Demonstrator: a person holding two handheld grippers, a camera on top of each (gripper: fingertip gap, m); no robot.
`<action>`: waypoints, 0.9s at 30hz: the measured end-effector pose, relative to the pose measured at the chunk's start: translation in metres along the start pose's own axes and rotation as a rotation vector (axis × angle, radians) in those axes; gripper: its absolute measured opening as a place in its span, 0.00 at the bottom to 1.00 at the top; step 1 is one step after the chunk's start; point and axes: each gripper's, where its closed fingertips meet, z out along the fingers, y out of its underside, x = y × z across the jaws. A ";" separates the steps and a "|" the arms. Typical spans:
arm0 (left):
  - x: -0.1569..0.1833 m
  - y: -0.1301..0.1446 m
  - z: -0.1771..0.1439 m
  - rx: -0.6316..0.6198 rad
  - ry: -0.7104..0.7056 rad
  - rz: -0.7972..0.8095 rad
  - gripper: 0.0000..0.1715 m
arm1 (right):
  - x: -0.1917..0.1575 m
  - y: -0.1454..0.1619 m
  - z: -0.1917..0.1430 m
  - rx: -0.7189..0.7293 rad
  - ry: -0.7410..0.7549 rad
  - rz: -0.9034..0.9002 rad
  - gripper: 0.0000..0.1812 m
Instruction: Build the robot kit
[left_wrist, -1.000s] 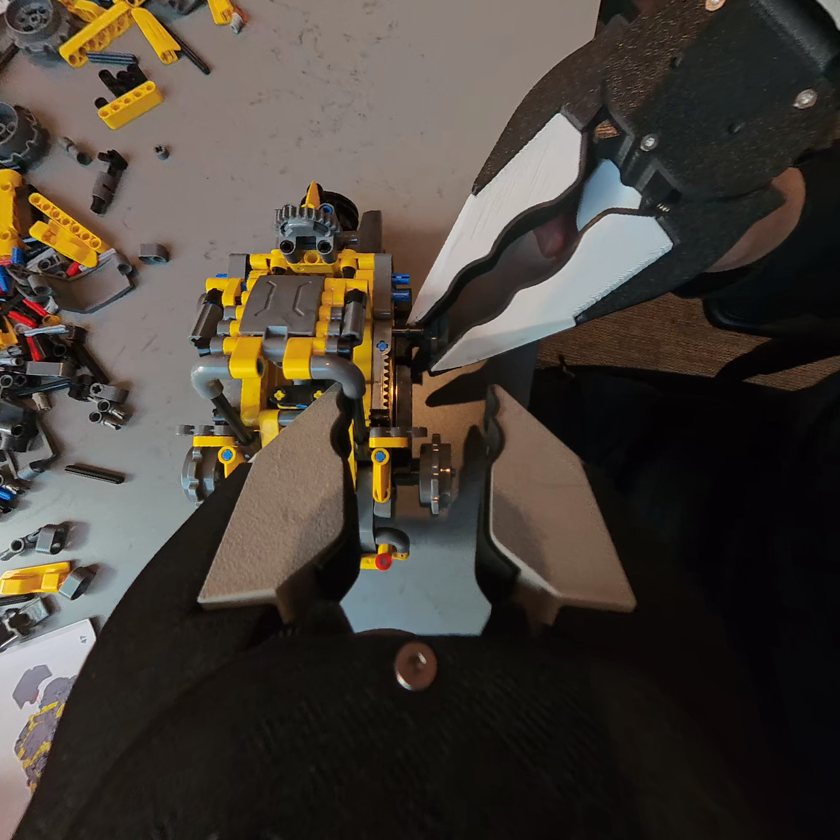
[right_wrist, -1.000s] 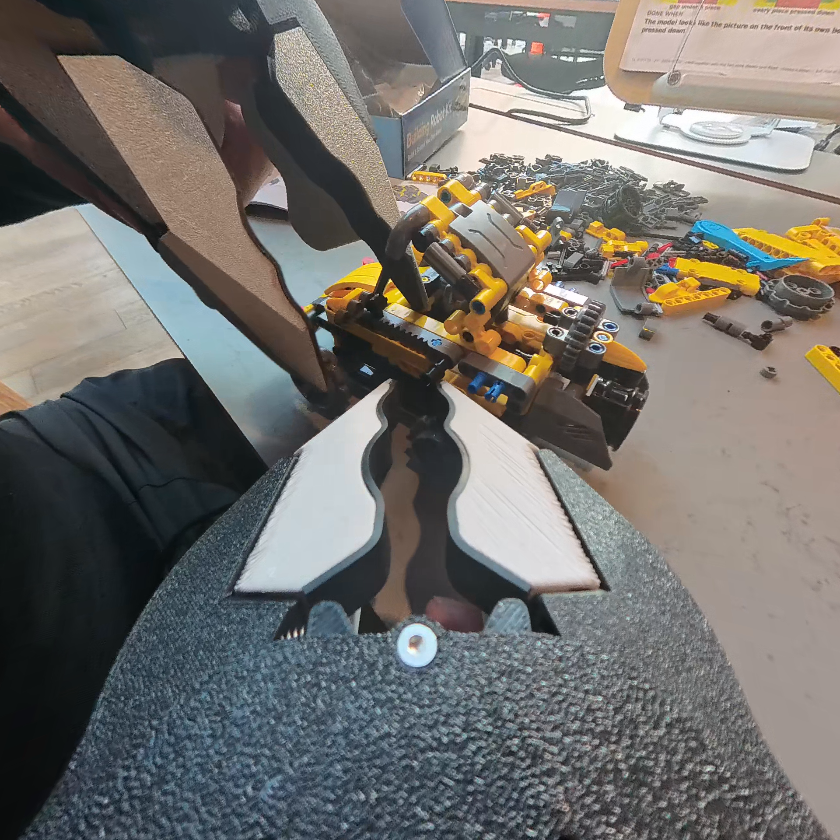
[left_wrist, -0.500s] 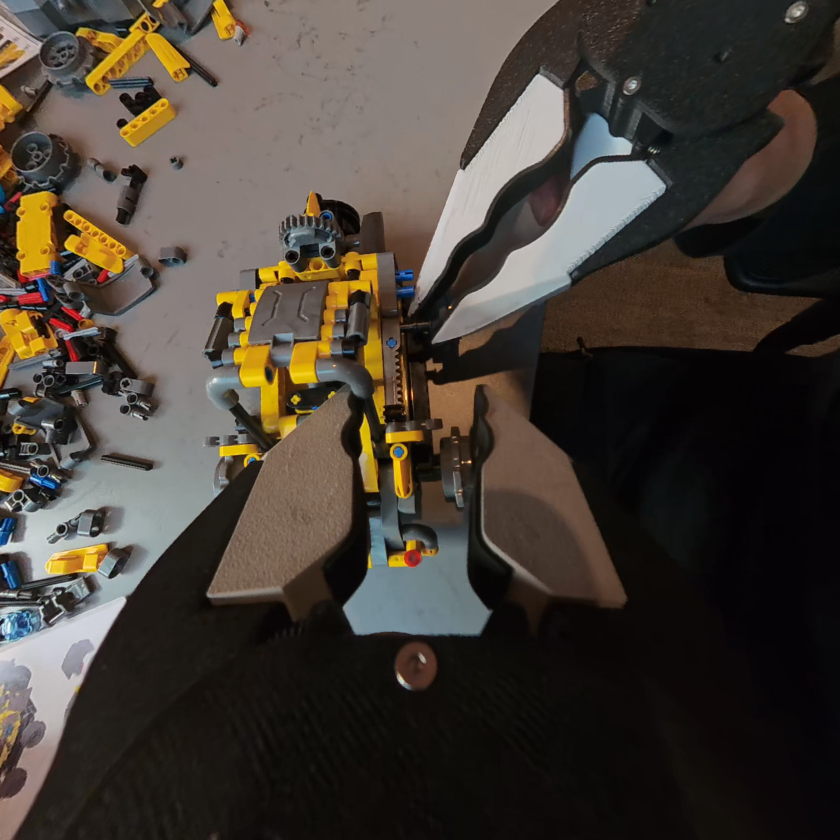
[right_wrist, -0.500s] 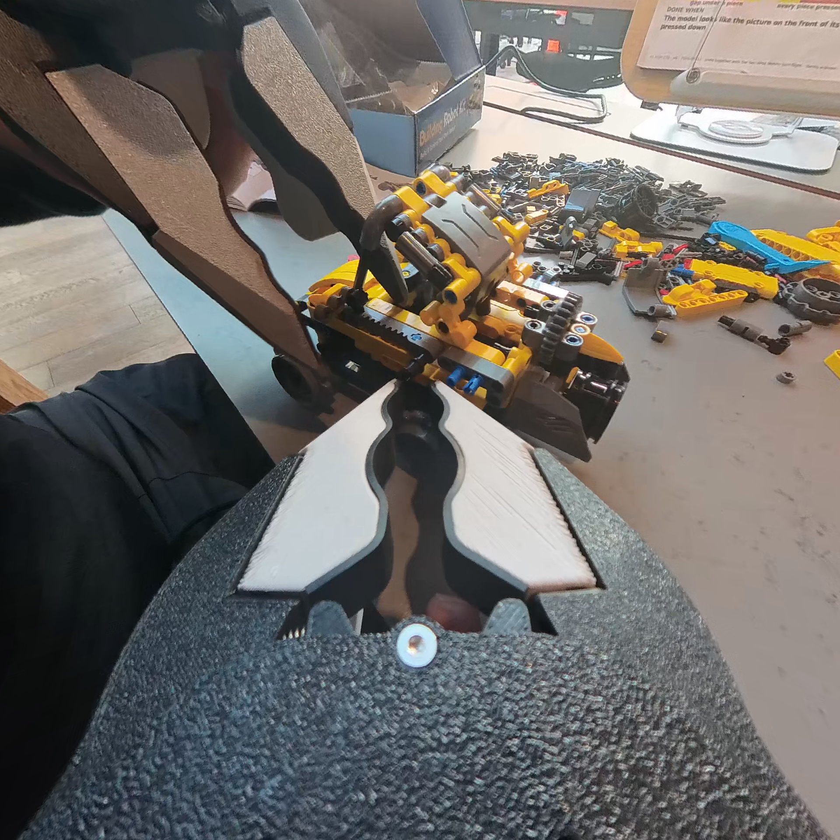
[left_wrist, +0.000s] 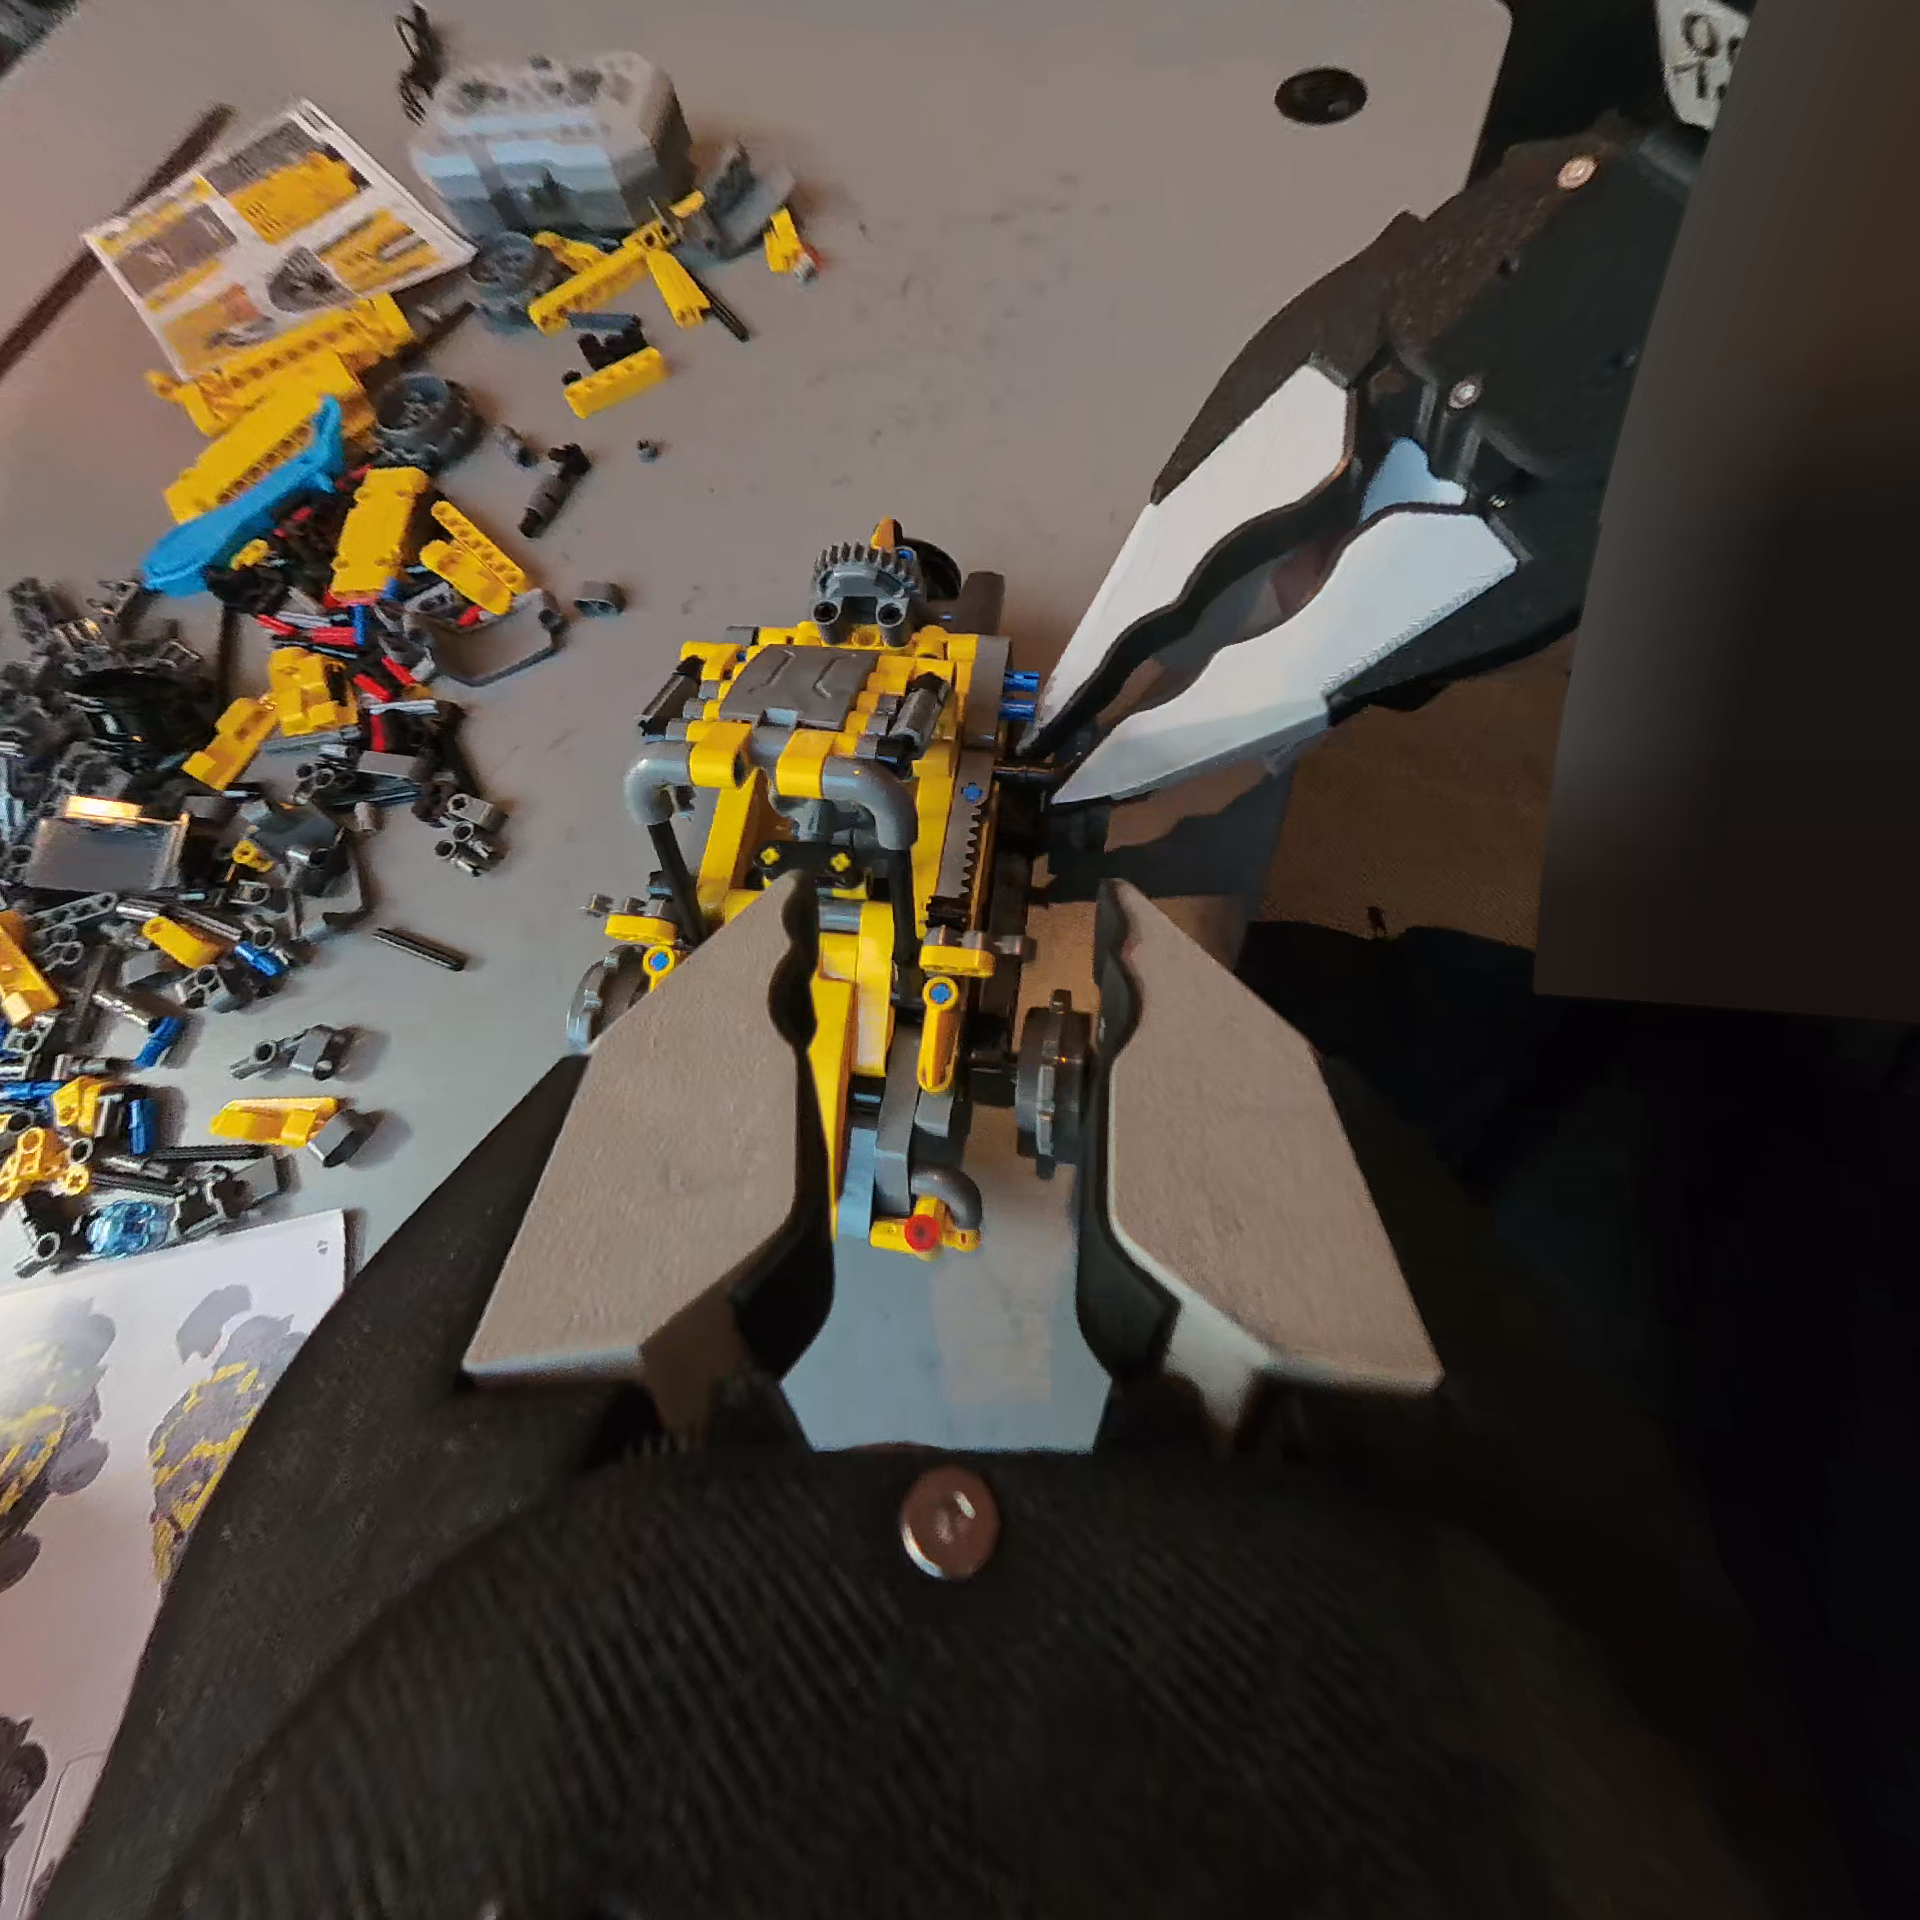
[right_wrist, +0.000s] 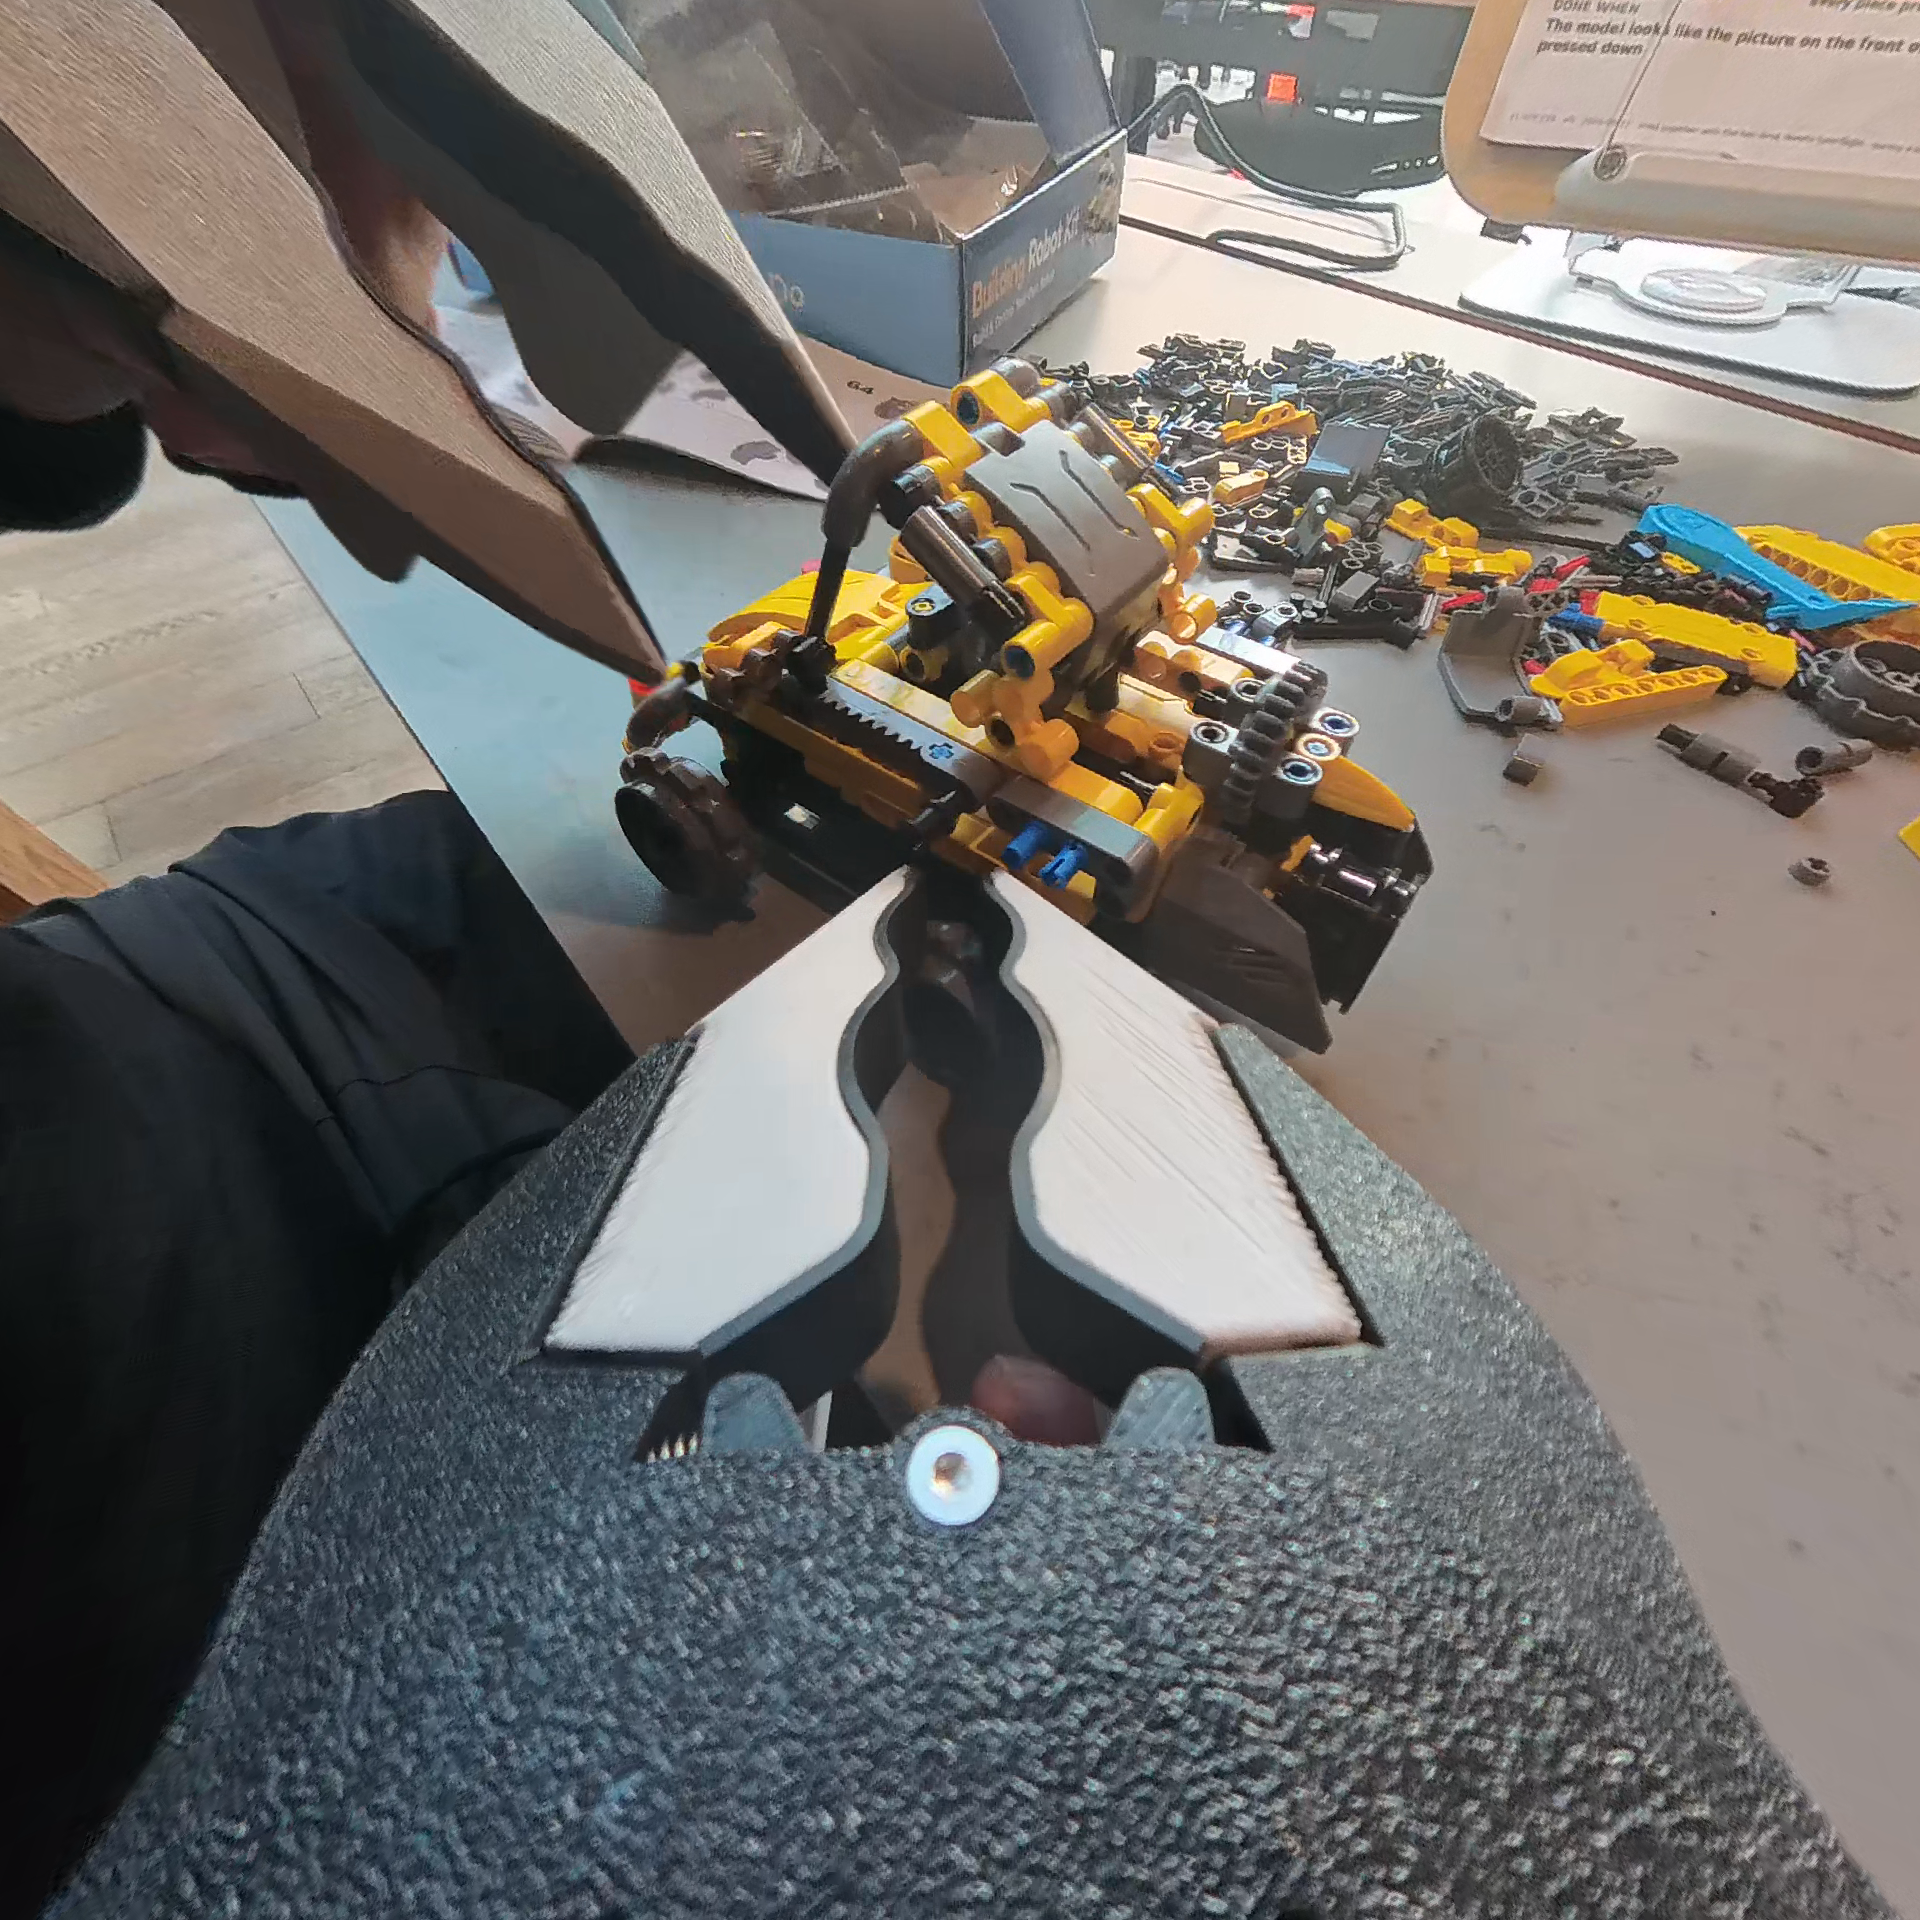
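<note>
Half-built yellow model vehicle (left_wrist: 831, 831) on desk (left_wrist: 1039, 260), loose parts pile (left_wrist: 208, 779) beside it unused; left hand-held gripper (left_wrist: 945, 925) spread wide astride its rear, right hand-held gripper (right_wrist: 951, 883) nearly closed, pinching small dark side piece (right_wrist: 940, 966).
</note>
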 end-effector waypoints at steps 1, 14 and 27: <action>0.004 -0.002 -0.005 0.022 0.009 -0.002 0.28 | -0.001 0.000 0.000 0.002 -0.001 -0.010 0.04; 0.010 0.009 0.033 -0.254 -0.136 0.148 0.16 | -0.009 -0.001 0.006 -0.013 -0.013 -0.039 0.07; 0.015 0.007 0.039 -0.336 -0.049 0.205 0.27 | -0.010 -0.001 0.005 0.004 -0.031 -0.027 0.04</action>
